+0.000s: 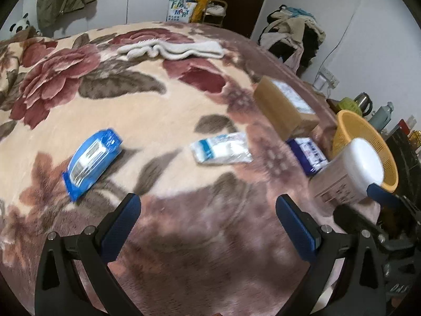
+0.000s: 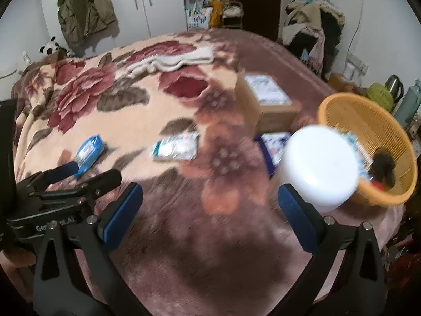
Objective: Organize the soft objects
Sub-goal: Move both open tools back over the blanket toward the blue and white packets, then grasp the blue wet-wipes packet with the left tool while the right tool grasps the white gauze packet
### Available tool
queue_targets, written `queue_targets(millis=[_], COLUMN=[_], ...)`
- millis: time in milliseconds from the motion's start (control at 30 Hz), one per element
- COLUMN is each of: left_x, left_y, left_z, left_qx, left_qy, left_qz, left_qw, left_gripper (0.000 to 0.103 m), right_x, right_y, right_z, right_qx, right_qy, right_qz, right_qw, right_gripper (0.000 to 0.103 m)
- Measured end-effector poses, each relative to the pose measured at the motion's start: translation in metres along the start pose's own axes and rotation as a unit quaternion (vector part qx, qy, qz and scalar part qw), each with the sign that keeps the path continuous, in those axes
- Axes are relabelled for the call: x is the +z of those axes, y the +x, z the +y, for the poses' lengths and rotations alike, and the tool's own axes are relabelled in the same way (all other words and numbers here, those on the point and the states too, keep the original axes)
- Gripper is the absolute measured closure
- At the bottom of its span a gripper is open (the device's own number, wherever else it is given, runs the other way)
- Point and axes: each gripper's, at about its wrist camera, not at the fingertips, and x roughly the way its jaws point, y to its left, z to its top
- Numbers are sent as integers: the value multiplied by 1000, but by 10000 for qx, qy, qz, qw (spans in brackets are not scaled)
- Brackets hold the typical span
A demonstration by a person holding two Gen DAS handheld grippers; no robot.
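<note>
A blue wipes pack (image 1: 92, 163) (image 2: 88, 155) lies on the flowered blanket at the left. A clear white packet (image 1: 221, 147) (image 2: 175, 147) lies mid-bed, and a dark blue pack (image 1: 307, 155) (image 2: 273, 147) lies by the orange basket (image 1: 350, 121) (image 2: 342, 100). A white-lidded tub (image 1: 350, 168) (image 2: 318, 168) sits blurred in front of the basket, just beyond my right gripper's right finger. My left gripper (image 1: 208, 202) hovers open over the near blanket, holding nothing. My right gripper (image 2: 210, 192) is open too, with nothing between its fingers.
A cardboard box (image 1: 284, 108) (image 2: 268, 102) stands behind the dark blue pack. A white towel (image 1: 171, 48) (image 2: 171, 60) lies at the far side. The basket holds a black fuzzy item (image 2: 382, 168). Bottles and a kettle (image 2: 393, 85) crowd the right edge.
</note>
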Motion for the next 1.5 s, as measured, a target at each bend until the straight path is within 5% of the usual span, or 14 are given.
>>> queue_targets(millis=[433,767,1000,1267,1500], left_x=[-30,4,48,38,24], left_y=[24,41,83,100,90], left_z=[57,136,162,165,157], left_qx=[184,573,62,-385,-312], left_qy=[-171,-293,94,-150,-1], left_qz=[343,169,325,611,691], left_qw=[9991,9978,9994,9973,9971], left_gripper=[0,0,0,2,2], right_x=[-30,-12,16,69,97], right_y=[47,104,131,157,220], right_z=[22,35,33,26,38], right_qx=[65,273,367,860,1509], right_qy=[31,-62,-50,-298,-433], right_qz=[661,828,743,268,974], right_qw=[9978,9962,9965,9955,9828], right_gripper=[0,0,0,0,0])
